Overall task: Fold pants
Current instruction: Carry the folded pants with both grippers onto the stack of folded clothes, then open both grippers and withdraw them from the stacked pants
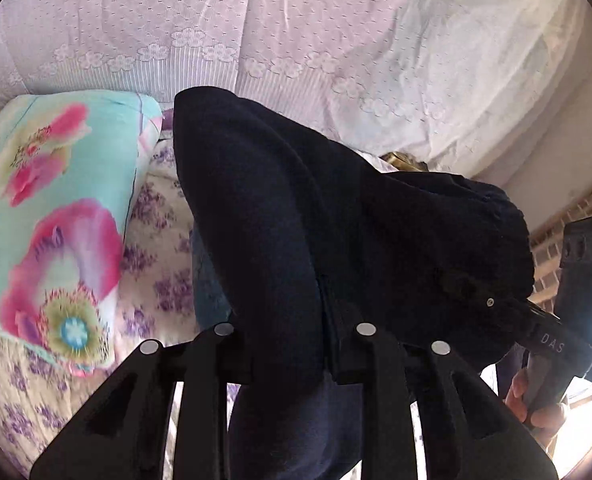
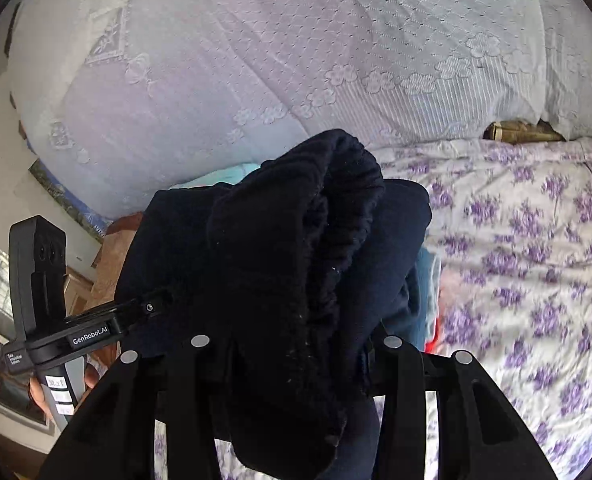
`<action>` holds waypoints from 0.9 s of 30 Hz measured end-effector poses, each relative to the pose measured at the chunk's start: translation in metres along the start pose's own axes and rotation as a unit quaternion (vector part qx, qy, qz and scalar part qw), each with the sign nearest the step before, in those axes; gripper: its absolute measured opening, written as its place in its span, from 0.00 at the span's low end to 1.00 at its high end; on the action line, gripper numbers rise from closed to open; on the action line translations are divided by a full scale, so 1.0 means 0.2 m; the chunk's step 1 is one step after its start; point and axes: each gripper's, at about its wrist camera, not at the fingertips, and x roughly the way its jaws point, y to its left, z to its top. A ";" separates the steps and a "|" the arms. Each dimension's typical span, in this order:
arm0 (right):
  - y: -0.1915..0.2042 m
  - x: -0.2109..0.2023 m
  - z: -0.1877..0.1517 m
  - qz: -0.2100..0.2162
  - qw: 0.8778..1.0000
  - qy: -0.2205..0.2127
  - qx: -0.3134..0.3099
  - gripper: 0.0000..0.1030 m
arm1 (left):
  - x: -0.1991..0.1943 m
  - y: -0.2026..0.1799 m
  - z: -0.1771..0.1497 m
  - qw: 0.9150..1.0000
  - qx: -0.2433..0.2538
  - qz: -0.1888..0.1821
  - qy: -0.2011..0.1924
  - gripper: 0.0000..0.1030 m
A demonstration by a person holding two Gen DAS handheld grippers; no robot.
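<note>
Dark navy pants (image 1: 296,216) hang bunched between both grippers, lifted above the bed. My left gripper (image 1: 296,344) is shut on a fold of the pants; the cloth hides its fingertips. My right gripper (image 2: 296,356) is shut on the ribbed waistband end of the pants (image 2: 296,248). The right gripper also shows in the left wrist view (image 1: 551,340) at the far right, clamped on the cloth. The left gripper shows in the right wrist view (image 2: 96,328) at the left, also on the cloth.
A bedsheet with purple flowers (image 2: 515,240) lies below. A turquoise pillow with pink flowers (image 1: 52,216) sits at the left. A white lace cover (image 1: 296,32) drapes behind. A brick wall (image 1: 555,240) is at the right.
</note>
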 end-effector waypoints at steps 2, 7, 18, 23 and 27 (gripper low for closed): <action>-0.08 0.18 0.12 -0.019 1.000 0.017 0.007 0.42 | 0.16 0.04 0.10 1.000 0.007 0.015 0.012 0.22; -0.37 0.61 0.09 -0.074 0.996 0.040 0.000 0.67 | 0.67 0.27 0.10 0.997 -0.012 0.046 0.058 0.44; -0.47 0.51 0.05 -0.024 0.999 0.029 0.031 0.87 | 0.52 0.38 0.04 0.995 -0.005 0.099 -0.005 0.84; -0.38 0.19 0.05 -0.046 0.998 -0.025 0.022 0.87 | 0.29 0.29 -0.09 0.990 0.016 0.129 -0.053 0.85; -0.23 -0.14 -0.16 -0.131 0.987 -0.093 -0.014 0.89 | 0.00 0.10 -0.43 0.979 0.078 0.141 -0.122 0.89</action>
